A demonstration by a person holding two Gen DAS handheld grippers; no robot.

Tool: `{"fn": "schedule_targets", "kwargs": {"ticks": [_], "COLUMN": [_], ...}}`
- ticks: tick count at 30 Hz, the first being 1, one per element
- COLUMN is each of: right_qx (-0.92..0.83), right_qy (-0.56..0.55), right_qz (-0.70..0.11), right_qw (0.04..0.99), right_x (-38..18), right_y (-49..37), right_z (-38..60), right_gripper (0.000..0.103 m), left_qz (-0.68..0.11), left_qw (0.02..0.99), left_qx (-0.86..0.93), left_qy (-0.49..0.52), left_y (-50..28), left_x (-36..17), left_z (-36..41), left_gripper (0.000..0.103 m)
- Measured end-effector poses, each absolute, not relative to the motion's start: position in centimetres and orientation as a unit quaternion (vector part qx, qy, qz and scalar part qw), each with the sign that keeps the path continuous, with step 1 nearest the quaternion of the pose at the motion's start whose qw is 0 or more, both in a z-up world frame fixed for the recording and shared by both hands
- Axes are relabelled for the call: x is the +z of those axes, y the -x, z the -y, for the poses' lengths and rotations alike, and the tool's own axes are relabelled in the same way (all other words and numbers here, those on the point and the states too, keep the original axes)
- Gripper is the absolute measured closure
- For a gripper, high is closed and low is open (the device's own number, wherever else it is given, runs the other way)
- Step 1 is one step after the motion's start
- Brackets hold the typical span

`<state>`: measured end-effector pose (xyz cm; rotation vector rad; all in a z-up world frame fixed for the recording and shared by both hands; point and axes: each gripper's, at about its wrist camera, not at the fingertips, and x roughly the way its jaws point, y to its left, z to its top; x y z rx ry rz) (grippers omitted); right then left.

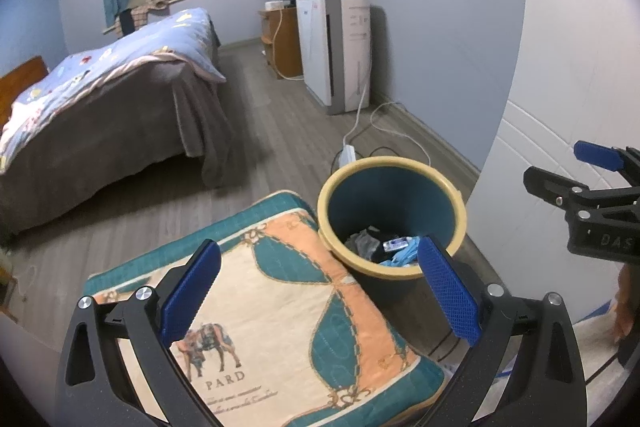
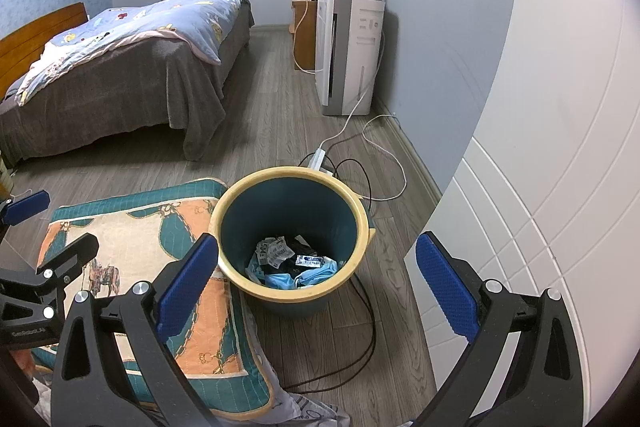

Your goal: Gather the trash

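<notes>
Grey wood-look floor (image 2: 280, 107) runs back through a blue-walled bedroom to a bed (image 2: 120, 67) with a brown cover and a pale blue patterned quilt, a curtained window behind it. Along the wall on my right stands a white appliance (image 2: 348, 55) with a router on top, and its cords trail to a power strip (image 2: 320, 159) lying just behind the bin.

My trash bin (image 2: 292, 231), teal with a yellow rim, stands on the floor just beside a teal, orange and cream cushion (image 1: 280, 307), its rim touching the cushion's edge. At its bottom lies trash (image 2: 292, 263): crumpled light blue material, printed paper slips, a small packet and something dark.

My left fingers (image 1: 320, 291) are spread wide and hold nothing, hanging over the cushion with the right pad near the bin's rim. My right fingers (image 2: 316, 283) are likewise spread wide and empty, framing the bin's mouth from above. A white panelled door (image 2: 540, 207) fills my right side. Black cable (image 2: 368, 327) loops on the floor by the bin.
</notes>
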<state>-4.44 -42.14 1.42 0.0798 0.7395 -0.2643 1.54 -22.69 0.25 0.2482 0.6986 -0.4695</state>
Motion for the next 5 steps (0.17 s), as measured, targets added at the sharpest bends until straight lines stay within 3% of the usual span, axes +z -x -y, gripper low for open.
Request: {"fn": "schedule_targets", "kwargs": {"ticks": [5], "right_qx": [-0.151], "right_qy": [-0.036], "right_qz": [-0.37], "right_qw": [0.916], "right_x": [1.27], "right_y": [4.16], "right_z": [42.33], "right_gripper": [0.006], "left_qz": [-0.361], "left_qw": [0.9], "left_qx": [-0.22], "left_qy": [-0.103], "left_y": [-2.31], "left_x": [0.22], "left_z": [21.97], "left_gripper": [0.005]}}
